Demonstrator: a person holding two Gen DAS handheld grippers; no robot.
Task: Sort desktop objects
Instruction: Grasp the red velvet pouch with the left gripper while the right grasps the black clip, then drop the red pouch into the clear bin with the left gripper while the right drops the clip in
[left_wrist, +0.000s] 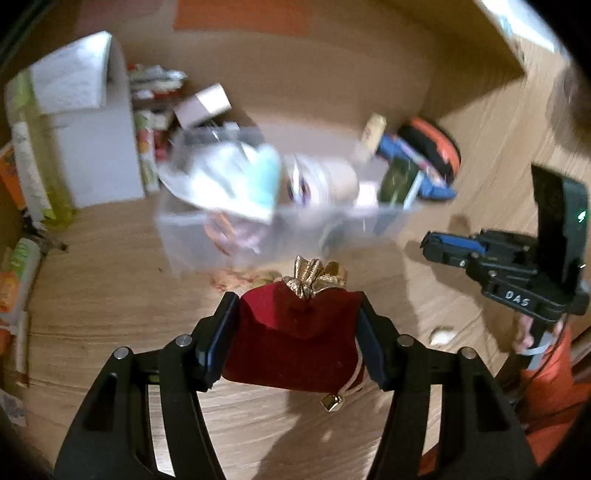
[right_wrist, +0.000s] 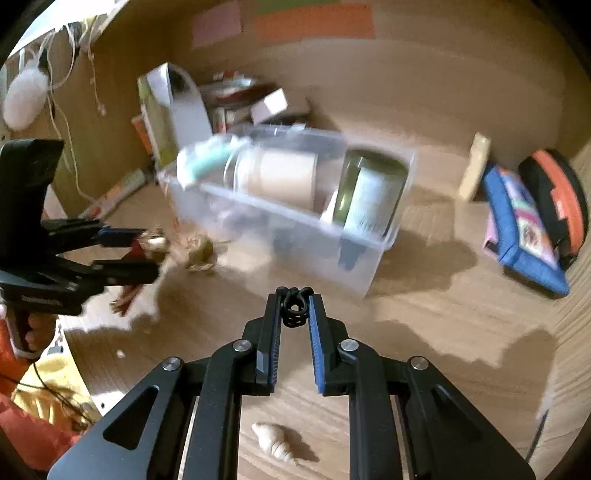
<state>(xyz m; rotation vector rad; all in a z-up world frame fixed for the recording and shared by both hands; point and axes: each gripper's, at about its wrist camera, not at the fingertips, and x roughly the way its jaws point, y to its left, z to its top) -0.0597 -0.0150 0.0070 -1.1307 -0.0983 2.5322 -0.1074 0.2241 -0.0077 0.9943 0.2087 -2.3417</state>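
Observation:
My left gripper (left_wrist: 297, 314) is shut on a dark red velvet pouch (left_wrist: 295, 339) with a gold top and cord, held above the wooden desk, just short of a clear plastic bin (left_wrist: 192, 236). The bin holds jars, a green jar (right_wrist: 369, 192) and plastic packets. My right gripper (right_wrist: 293, 299) is shut on a small black coiled hair tie (right_wrist: 294, 308), in front of the bin's near corner (right_wrist: 362, 266). The left gripper also shows in the right wrist view (right_wrist: 147, 251) at the left, and the right gripper in the left wrist view (left_wrist: 443, 247).
A seashell (right_wrist: 273, 441) lies on the desk below my right gripper. A white box (left_wrist: 99, 147) and packets stand at the back left. A blue pouch (right_wrist: 517, 221) and an orange-black case (right_wrist: 557, 199) lie at the right. Small gold trinkets (right_wrist: 201, 253) lie left of the bin.

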